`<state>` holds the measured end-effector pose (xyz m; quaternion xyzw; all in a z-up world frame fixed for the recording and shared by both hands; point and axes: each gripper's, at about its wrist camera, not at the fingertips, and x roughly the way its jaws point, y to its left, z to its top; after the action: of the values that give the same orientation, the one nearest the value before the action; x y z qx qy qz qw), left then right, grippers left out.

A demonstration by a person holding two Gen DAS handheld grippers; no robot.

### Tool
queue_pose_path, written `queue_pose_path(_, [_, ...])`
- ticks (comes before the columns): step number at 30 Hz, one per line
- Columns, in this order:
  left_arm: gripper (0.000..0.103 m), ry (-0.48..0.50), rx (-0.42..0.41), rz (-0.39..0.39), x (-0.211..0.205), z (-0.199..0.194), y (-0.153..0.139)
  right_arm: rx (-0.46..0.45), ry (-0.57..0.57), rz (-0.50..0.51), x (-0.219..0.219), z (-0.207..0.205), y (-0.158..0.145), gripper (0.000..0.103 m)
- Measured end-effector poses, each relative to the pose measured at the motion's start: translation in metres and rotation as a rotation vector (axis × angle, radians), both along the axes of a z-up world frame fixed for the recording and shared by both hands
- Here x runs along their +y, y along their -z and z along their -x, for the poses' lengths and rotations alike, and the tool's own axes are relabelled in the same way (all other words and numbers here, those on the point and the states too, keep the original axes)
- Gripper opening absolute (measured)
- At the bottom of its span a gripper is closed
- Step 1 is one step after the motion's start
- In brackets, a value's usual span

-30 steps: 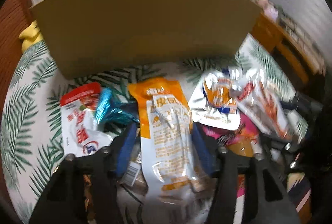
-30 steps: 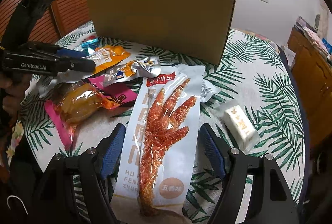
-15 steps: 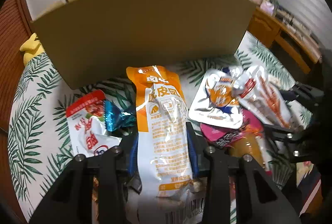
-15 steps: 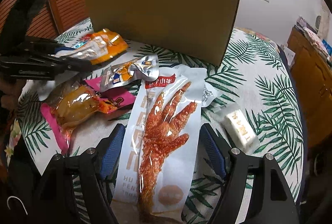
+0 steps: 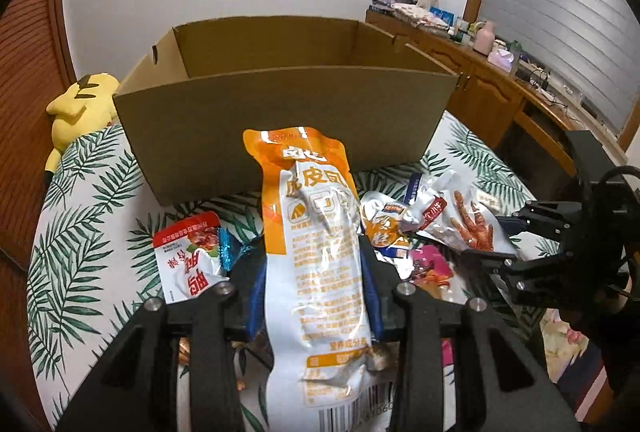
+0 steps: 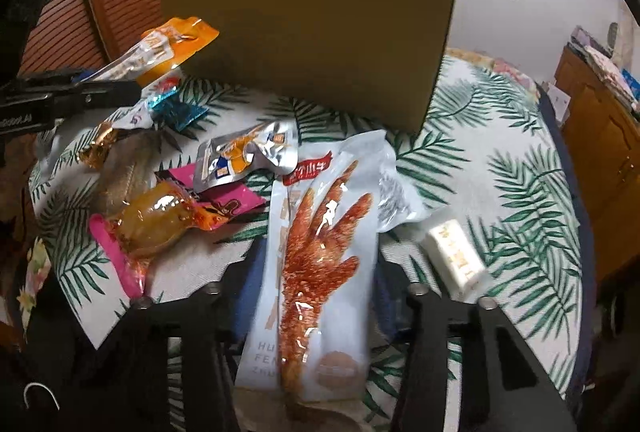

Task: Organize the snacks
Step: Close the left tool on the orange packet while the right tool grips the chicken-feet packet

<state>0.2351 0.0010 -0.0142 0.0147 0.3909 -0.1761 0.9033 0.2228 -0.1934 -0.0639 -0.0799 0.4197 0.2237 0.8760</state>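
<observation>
The left gripper is squeezed tight on a long orange and white snack bag. The bag is lifted off the table and sticks up in front of the cardboard box. The box is open on top, and the bag's top end is just below the box's near wall, not inside it.

The right gripper is closed on a pale blue bag with a red chicken foot inside. The bag runs long between the two fingers. Its far end reaches toward the box, and part of it looks blurry, so it is hard to tell if it rests on the table or hangs just above it.

The table has a cloth with green leaves on it. More snacks lie on it – a silver pouch with orange print, a pink packet under it, and a see-through orange packet beside that. A small white block lies alone to the right of the chicken foot bag. A red and white pouch lies to the left of the left gripper, with a shiny blue wrapper touching it.

A yellow plush toy sits at the table's far left edge, next to the box
</observation>
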Motion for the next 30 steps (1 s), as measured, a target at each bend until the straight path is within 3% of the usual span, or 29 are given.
queue_pose_path(16, [0.038, -0.005, -0.076, 0.038, -0.003, 0.015, -0.026, -0.117, 0.039, -0.075, -0.011, 0.019, -0.056, 0.039])
queue_pose_path(30, [0.038, -0.029, -0.165, 0.069, 0.015, -0.028, -0.08, -0.218, 0.004, -0.103, 0.004, -0.023, -0.118, 0.04])
